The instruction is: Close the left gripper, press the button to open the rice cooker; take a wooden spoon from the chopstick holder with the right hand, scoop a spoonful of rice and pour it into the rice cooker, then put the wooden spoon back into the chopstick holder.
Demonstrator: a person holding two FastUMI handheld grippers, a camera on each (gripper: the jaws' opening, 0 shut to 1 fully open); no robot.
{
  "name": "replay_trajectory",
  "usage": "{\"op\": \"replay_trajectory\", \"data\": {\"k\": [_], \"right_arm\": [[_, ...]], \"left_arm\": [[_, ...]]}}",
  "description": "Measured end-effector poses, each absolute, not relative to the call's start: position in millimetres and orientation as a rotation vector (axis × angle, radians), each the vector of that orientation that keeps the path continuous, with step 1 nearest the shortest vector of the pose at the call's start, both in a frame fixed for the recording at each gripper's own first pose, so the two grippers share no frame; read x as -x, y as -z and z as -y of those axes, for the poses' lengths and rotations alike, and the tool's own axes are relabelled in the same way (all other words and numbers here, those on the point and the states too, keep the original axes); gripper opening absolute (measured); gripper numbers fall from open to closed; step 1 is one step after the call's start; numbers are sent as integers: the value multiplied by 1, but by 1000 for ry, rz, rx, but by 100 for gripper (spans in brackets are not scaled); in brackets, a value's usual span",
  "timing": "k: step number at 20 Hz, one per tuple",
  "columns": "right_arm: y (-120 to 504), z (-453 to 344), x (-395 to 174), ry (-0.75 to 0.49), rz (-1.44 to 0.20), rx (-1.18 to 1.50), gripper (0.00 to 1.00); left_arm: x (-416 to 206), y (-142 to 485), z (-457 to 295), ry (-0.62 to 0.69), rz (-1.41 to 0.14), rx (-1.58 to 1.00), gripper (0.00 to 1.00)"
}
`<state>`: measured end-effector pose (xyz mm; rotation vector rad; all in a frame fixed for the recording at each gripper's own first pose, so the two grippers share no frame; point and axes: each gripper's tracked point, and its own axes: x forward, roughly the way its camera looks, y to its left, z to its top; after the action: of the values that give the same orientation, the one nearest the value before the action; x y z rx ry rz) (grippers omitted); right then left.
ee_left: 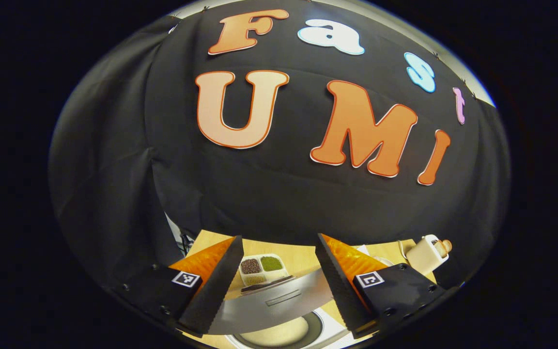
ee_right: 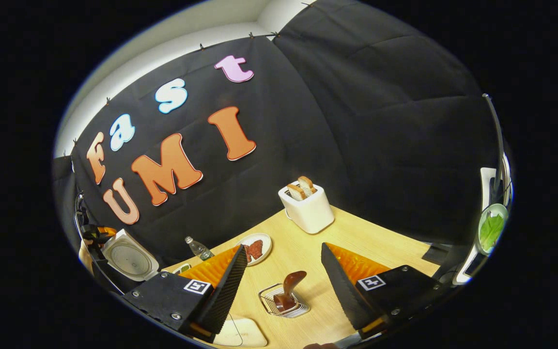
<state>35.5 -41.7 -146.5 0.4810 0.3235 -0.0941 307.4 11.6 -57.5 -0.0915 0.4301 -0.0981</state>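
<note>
The rice cooker stands with its lid (ee_left: 269, 300) raised, and the pale inside of its pot (ee_left: 284, 335) shows below. My left gripper (ee_left: 279, 242) hangs open just above it, nothing between the fingers. Beyond the lid sits a white divided dish (ee_left: 262, 269) of dark, green and pale grains. In the right gripper view, the wooden spoon (ee_right: 289, 288) stands in the wire chopstick holder (ee_right: 284, 305) on the table. My right gripper (ee_right: 284, 247) is open above and short of it, not touching. The opened cooker lid (ee_right: 128, 259) and the left gripper (ee_right: 96, 233) show far left.
A white toaster (ee_right: 308, 207) with bread stands at the back of the wooden table (ee_right: 356, 237); it shows as the toaster (ee_left: 426, 253) at the right too. A plate (ee_right: 255, 248), a small bottle (ee_right: 198, 247), a white object (ee_right: 240, 334) at the near edge and a dish of greens (ee_right: 491, 228) lie around.
</note>
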Motion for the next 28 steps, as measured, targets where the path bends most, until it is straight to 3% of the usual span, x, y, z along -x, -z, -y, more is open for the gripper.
{"op": "replay_trajectory", "data": {"k": [9,15,28], "right_arm": [[147,-6,-29,-36,-342,-505,94],[135,-23,-21,-89,-327,-519,94],[145,-21,-10,-99,-362,-515,94]], "left_arm": [[-211,118,29,209,-534,79,100],[-165,179,41,199,-556,79,100],[-135,248,41,145,-593,-24,100]]}}
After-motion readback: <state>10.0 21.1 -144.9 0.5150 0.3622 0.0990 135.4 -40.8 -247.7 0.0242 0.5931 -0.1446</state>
